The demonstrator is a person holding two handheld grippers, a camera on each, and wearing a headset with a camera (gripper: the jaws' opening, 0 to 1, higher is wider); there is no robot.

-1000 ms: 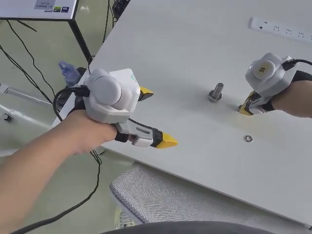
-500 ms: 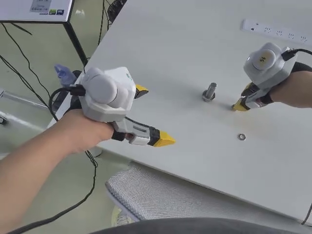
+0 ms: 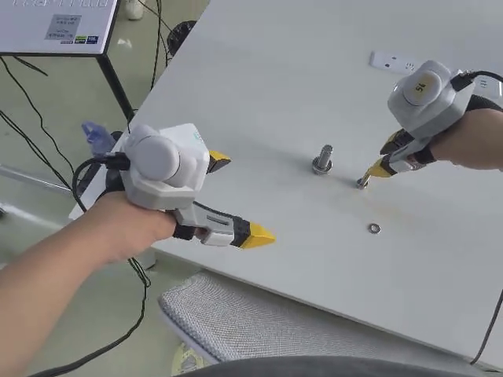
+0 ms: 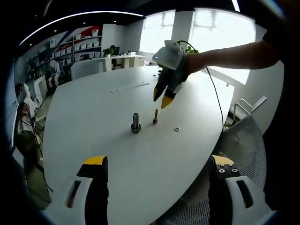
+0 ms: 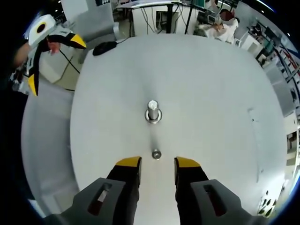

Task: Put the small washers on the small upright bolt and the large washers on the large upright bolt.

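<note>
On the white table stand the large bolt (image 3: 323,159) (image 4: 136,123) (image 5: 153,111), with a washer at its base, and to its right the small bolt (image 3: 362,181) (image 4: 155,116) (image 5: 156,153). A loose washer (image 3: 374,228) (image 4: 177,129) lies flat nearer the table's front edge. My right gripper (image 3: 380,169) (image 5: 158,163) (image 4: 164,96) hovers just above the small bolt, its jaws a little apart with nothing between them. Off the table's left edge, my left gripper (image 3: 238,198) (image 4: 158,161) (image 5: 54,63) is held wide open and holds nothing.
A white power strip (image 3: 393,61) lies at the far side of the table. A grey chair seat (image 3: 236,314) sits below the table's near edge. Cables and a black desk leg (image 3: 118,71) are on the floor to the left.
The right gripper has lifted off the table beside the large bolt, and the small bolt now shows under its tips. The left gripper has kept its place; the camera shifted.
</note>
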